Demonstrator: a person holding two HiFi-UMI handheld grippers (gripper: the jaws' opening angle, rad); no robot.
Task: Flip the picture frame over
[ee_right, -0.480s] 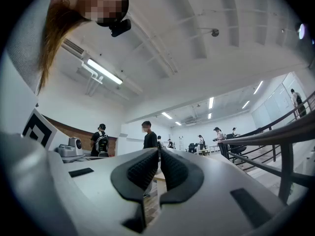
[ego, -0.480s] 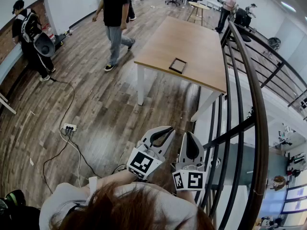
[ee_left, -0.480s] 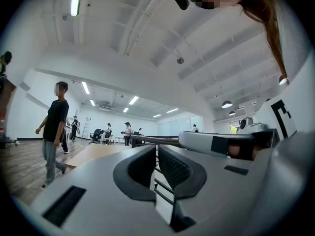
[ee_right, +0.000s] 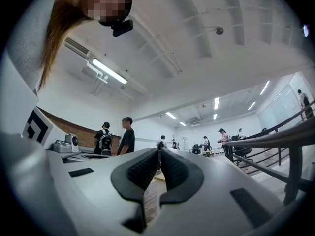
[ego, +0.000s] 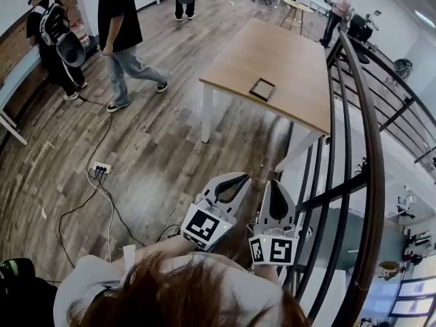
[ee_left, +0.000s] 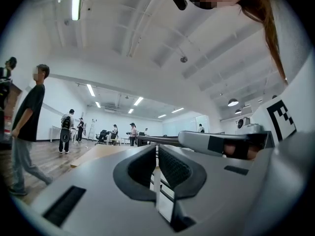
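Observation:
A small dark picture frame (ego: 262, 88) lies flat near the front edge of a light wooden table (ego: 272, 53), far ahead in the head view. Both grippers are held close to my body, well short of the table. My left gripper (ego: 240, 178) is shut with nothing between its pads. Beside it my right gripper (ego: 274, 183) is shut and empty too. In the left gripper view the left gripper's (ee_left: 156, 149) jaws are pressed together and the table (ee_left: 93, 154) shows far off. The right gripper view shows the right gripper (ee_right: 159, 151) closed in the same way.
A dark metal railing (ego: 354, 114) runs along my right side. A person in a dark shirt (ego: 122, 33) walks across the wooden floor left of the table; another with a backpack (ego: 51, 39) stands at far left. A power strip with cables (ego: 100, 169) lies on the floor.
The person in the dark shirt has walked leftward, away from the table. Both grippers stay shut and in about the same place.

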